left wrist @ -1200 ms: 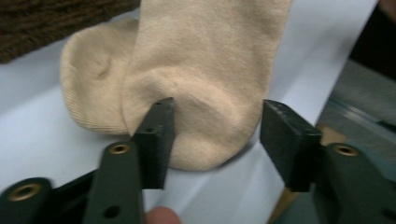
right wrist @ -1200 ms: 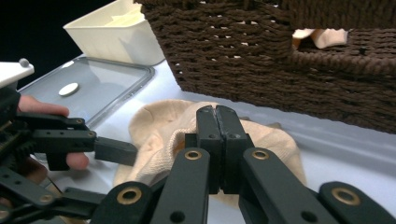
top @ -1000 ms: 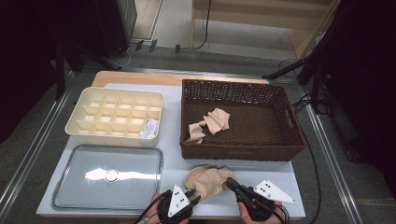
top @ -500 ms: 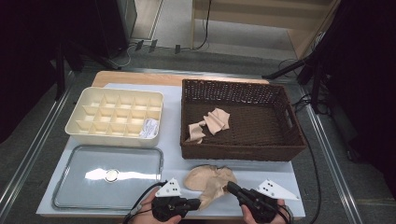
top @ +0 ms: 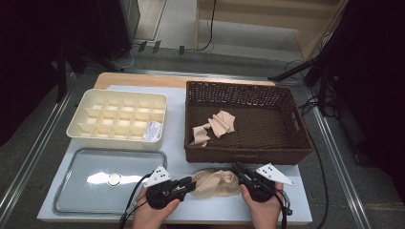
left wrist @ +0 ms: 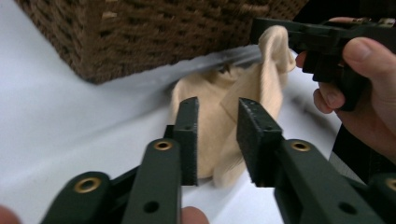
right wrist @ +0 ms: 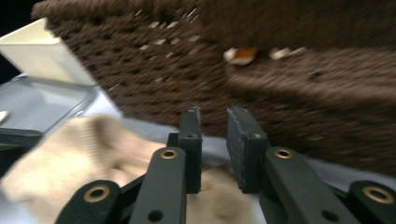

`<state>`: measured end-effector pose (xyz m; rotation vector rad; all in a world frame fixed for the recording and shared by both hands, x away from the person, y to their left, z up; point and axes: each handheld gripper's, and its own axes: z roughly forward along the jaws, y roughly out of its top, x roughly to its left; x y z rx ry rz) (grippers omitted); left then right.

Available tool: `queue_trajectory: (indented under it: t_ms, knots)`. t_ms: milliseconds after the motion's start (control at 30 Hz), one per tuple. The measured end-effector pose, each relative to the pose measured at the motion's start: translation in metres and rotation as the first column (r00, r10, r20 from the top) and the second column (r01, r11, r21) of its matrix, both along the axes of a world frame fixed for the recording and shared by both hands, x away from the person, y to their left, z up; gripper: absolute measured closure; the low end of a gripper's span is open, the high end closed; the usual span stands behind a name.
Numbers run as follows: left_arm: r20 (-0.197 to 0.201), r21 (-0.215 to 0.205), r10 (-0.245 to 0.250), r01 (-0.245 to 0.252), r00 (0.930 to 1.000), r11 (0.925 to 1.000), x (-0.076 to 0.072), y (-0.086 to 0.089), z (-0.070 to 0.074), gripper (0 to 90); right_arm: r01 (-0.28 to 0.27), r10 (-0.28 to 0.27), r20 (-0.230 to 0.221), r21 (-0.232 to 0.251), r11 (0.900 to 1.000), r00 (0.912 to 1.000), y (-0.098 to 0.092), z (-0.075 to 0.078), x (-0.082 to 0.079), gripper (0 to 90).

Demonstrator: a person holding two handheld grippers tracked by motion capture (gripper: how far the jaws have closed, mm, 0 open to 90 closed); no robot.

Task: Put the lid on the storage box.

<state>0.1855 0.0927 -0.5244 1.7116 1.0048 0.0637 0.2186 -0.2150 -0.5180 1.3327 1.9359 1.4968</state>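
High view first: we see a beige cloth (top: 216,182) lying crumpled on the desk near its front edge, just in front of the wicker basket (top: 286,143) and between our two grippers. At the cloth's left end, our left gripper (top: 187,183) points right. At its right end, our right gripper (top: 237,169) points left and toward the basket's front wall.

From the left gripper view, we see the cloth (left wrist: 243,93) bunched up ahead of the jaws, which stand a little apart and have just been opening. A fold of the fabric shows through the gap beyond the tips, but the pads do not press on it. Farther off, the right gripper (left wrist: 280,32) touches the cloth's raised far corner beside the basket's wall (left wrist: 140,37).

From the right gripper view, blurred, we see those jaws also slightly apart after just opening, with nothing clamped between them. The cloth (right wrist: 84,144) lies below and to the left of them, and the basket's weave (right wrist: 303,93) stands close behind.

Inside the basket lie two more beige cloths (top: 215,126). At the desk's back left stands a cream divider tray (top: 86,129) with a small white packet (top: 153,131) in its front right cell. At the front left corner, a clear lidded tray (top: 71,191) lies flat.
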Motion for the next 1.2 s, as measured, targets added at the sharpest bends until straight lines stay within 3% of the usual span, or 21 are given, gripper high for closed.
queue_trajectory:
  t_ms: [100, 300, 367, 433, 500, 600, 733, 800, 933, 1100, 1133, 1200]
  knots:
    - [0.047, -0.009, -0.024, 0.025, 0.9986, 0.9997, -0.006, -0.002, 0.001, 55.2, 0.026, -0.027, 0.026, 0.033, 0.999, 0.9993, -0.014, 0.005, -0.009, 75.1]
    - [0.081, -0.067, -0.057, 0.062, 0.9951, 0.9958, -0.015, 0.007, -0.001, 46.6, -0.004, 0.003, 0.021, 0.057, 0.998, 0.9998, -0.034, 0.004, -0.036, 67.0]
    - [0.076, -0.068, -0.069, 0.074, 0.9947, 0.9949, -0.015, 0.007, -0.001, 43.3, -0.016, 0.016, 0.013, 0.069, 0.998, 0.9998, -0.038, 0.001, -0.040, 64.1]
    - [0.066, -0.020, -0.077, 0.079, 0.9948, 0.9967, -0.015, 0.001, -0.005, 41.0, -0.059, 0.059, 0.000, 0.058, 0.997, 0.9983, -0.040, -0.007, -0.046, 57.7]
    - [0.062, -0.009, -0.079, 0.080, 0.9949, 0.9968, -0.014, -0.001, -0.007, 42.8, -0.067, 0.067, -0.006, 0.057, 0.996, 0.9977, -0.039, -0.009, -0.045, 55.3]
    - [0.082, 0.048, -0.104, 0.100, 0.9912, 0.9938, -0.018, -0.008, -0.010, 49.6, -0.118, 0.120, -0.015, 0.103, 0.988, 0.9927, -0.032, -0.015, -0.038, 55.7]
    - [0.100, 0.089, -0.106, 0.097, 0.9894, 0.9913, -0.019, -0.011, -0.012, 56.5, -0.157, 0.161, -0.028, 0.114, 0.981, 0.9866, -0.021, -0.018, -0.035, 74.0]
    - [0.113, 0.108, -0.100, 0.088, 0.9885, 0.9903, -0.020, -0.012, -0.012, 66.0, -0.165, 0.169, -0.040, 0.090, 0.982, 0.9848, -0.016, -0.015, -0.035, 84.1]
    - [0.092, 0.089, -0.085, 0.077, 0.9921, 0.9931, -0.019, -0.009, -0.009, 85.8, -0.164, 0.169, -0.054, 0.095, 0.982, 0.9841, -0.013, -0.010, -0.038, 89.9]
    - [0.054, 0.008, -0.108, 0.108, 0.9927, 0.9941, -0.020, 0.001, 0.003, 88.5, -0.168, 0.176, -0.051, 0.127, 0.978, 0.9831, -0.022, 0.008, -0.050, 90.0]
    - [0.054, 0.008, -0.108, 0.108, 0.9927, 0.9941, -0.020, 0.001, 0.003, 88.5, -0.168, 0.177, -0.056, 0.137, 0.976, 0.9825, -0.024, 0.011, -0.053, 90.0]
    - [-0.006, -0.005, -0.167, 0.167, 0.9860, 0.9860, -0.021, 0.005, 0.011, 88.6, -0.161, 0.173, -0.065, 0.158, 0.974, 0.9828, -0.029, 0.019, -0.060, 90.0]
